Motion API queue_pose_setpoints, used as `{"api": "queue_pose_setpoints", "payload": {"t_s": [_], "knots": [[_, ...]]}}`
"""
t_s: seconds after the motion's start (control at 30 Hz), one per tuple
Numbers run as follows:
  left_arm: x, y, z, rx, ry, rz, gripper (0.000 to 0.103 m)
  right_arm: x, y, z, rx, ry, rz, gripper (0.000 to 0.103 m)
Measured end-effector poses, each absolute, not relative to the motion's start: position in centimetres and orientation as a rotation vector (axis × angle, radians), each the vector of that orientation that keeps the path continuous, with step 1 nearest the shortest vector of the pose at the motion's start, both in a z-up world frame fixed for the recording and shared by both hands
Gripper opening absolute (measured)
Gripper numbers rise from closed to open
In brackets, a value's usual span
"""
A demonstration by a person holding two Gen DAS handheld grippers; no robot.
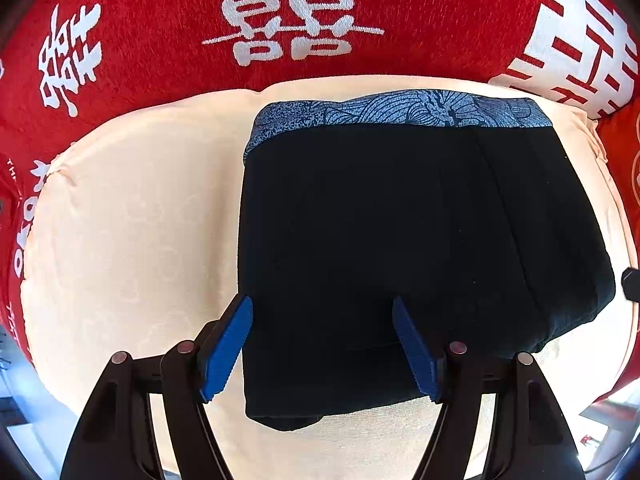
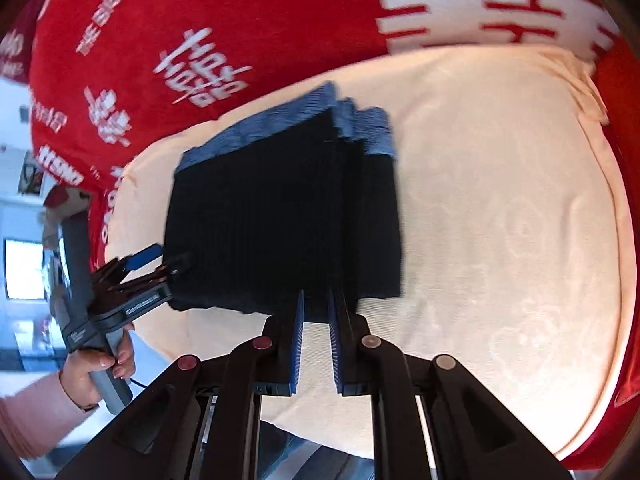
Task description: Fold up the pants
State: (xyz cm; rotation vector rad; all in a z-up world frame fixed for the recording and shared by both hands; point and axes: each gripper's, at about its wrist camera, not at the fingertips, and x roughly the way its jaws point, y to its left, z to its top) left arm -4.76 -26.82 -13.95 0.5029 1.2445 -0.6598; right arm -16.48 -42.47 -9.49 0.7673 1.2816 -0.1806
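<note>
Cream cloth (image 1: 120, 208) under folded pants (image 1: 400, 240), left tool (image 1: 322, 308) spread wide

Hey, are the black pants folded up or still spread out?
Folded. The black pants form a compact stacked rectangle on the cream cushion, with layered blue waistband edges showing.

Cream cushion (image 1: 132, 208) on red printed blanket (image 1: 168, 40); folded black pants (image 1: 380, 240) lie flat on cushion.

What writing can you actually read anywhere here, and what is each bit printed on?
"囍" in white, repeated in several styles: red blanket.
"THE BIGDA", cut off: same blanket, right wrist view.
White lettering on the left gripper body: too blurred to read.
Pants, cream cushion: none.
</note>
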Motion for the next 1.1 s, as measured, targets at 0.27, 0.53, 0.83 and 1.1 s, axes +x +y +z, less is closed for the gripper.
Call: {"api": "queue_pose_setpoints", "payload": {"t_s": [0.27,0.53,0.83,1.1], "knots": [[-4.3,-26.4,-14.4,0.488,1.269,-0.686,0.078,-15.9,-41.0,-13.2,0.796,1.354,-0.209,0.018],[-3.8,-25.3,-14.9,0.472,1.296,-0.733,0.078,-16.7,-39.9,-14.5,0.838,1.378,-0.282,0.024],[-2.4,-22.8,-14.8,0.464,1.308,-0.794,0.078,-18.5,-37.0,-14.1,0.854,1.395,-0.391,0.029],[-1.0,-21.9,-15.1,0.448,1.307,-0.825,0.077,-19.1,-35.6,-13.7,0.930,1.367,-0.451,0.046]]}}
